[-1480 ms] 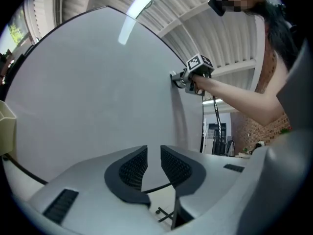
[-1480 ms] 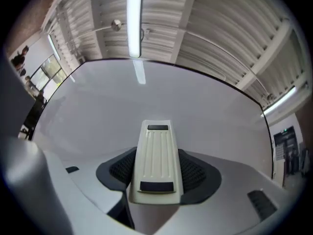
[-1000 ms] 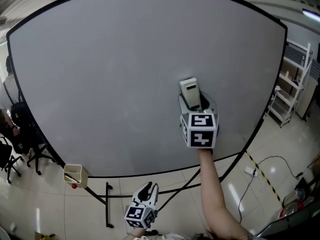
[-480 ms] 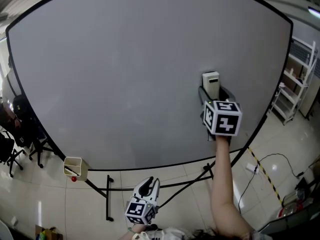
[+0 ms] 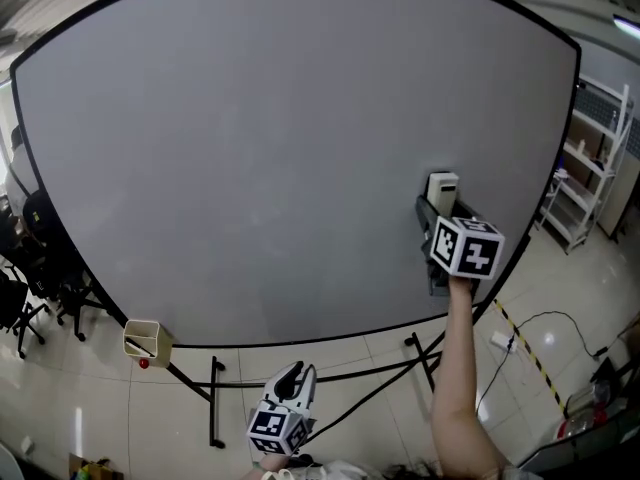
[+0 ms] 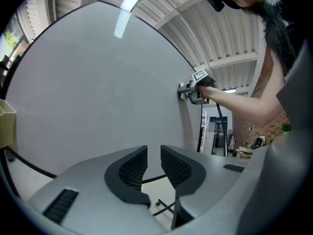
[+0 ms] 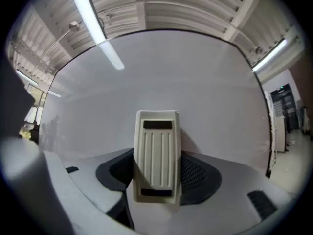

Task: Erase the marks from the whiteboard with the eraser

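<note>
The whiteboard (image 5: pixel 250 148) fills the head view, pale grey in a black frame, and I see no marks on it. My right gripper (image 5: pixel 440 216) is at its lower right, shut on a cream ribbed eraser (image 5: pixel 442 190) that is pressed to the board. In the right gripper view the eraser (image 7: pixel 156 155) stands upright between the dark pads of that gripper (image 7: pixel 156 174), with the board (image 7: pixel 205 92) behind. My left gripper (image 5: pixel 292 380) hangs low below the board. Its jaws (image 6: pixel 153 151) are almost together with nothing between them.
A beige box (image 5: pixel 147 343) hangs at the board's lower left edge. Black stand legs (image 5: pixel 215 408) cross the tiled floor under the board. A white shelf rack (image 5: pixel 585 168) stands at the right, a cable (image 5: pixel 520 338) lies on the floor, and chairs (image 5: pixel 30 278) sit at left.
My right gripper has slid the eraser to the right across the board, ending slightly lower. The left gripper has stayed low in nearly the same place.
</note>
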Motion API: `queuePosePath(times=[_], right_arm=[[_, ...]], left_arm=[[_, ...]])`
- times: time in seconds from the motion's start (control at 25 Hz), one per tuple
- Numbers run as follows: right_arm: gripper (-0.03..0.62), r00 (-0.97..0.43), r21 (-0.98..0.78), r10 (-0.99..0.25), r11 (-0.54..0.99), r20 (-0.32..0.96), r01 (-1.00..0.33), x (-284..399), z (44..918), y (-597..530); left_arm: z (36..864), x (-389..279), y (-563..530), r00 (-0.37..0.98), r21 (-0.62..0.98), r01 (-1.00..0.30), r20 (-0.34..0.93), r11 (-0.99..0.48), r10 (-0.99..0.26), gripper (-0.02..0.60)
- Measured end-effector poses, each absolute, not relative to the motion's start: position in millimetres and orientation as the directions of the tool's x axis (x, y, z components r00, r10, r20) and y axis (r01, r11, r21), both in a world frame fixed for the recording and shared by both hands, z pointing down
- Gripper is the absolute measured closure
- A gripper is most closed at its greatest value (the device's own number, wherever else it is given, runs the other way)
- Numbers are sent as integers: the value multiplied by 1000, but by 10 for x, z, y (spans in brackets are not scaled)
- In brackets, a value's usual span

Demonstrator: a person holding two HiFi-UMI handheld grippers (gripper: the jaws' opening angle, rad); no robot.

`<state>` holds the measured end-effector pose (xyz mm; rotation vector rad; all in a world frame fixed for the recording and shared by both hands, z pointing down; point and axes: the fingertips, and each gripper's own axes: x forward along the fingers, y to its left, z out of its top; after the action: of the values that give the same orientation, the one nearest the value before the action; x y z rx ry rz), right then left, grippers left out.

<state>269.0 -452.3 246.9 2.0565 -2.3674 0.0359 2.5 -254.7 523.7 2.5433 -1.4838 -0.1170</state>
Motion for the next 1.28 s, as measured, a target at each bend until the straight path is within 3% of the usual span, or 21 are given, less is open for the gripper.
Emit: queuePosePath(times=[0.08,0.16,0.36,0.52,0.6,0.8,0.92,1.16,1.28], right_arm=[[326,-112,-144,-991,121,-69,-982,2997,2156,-4532],[324,-150,-218,-987,160,-60,-963,2931,2299,-4524],[324,-219,-19,-960,219,175,-976,2308,3184,-4487],[326,-86,2,-996,86,34,-996,2719,2457,-4466],[326,-128,-63,-992,129,-20,-990,2569,2180,-4456],[326,-237,250,-962,265,138,-931,1163,2928,-4299],[326,-269,377,-932,346,243,-859,678,3548,-4240],[326,-227,238,-973,232,49,-943,886,2477,-4301],[326,-206,263,-974,224,92,-939,755,2774,-4290]], left_arm=[[5258,33,-2543,497,208,-853,40,-480,-867,515],[5299,24,-2545,495,220,-853,50,-473,-868,515],[5311,80,-2583,508,226,-844,51,-486,-860,515],[5311,109,-2563,509,222,-844,48,-488,-859,515],[5332,101,-2561,506,226,-846,59,-483,-860,515],[5363,60,-2581,497,238,-849,59,-472,-865,515],[5322,43,-2583,497,235,-849,48,-474,-867,515],[5330,-138,-2589,452,238,-871,47,-430,-891,515],[5355,-217,-2601,432,253,-878,50,-407,-900,515]])
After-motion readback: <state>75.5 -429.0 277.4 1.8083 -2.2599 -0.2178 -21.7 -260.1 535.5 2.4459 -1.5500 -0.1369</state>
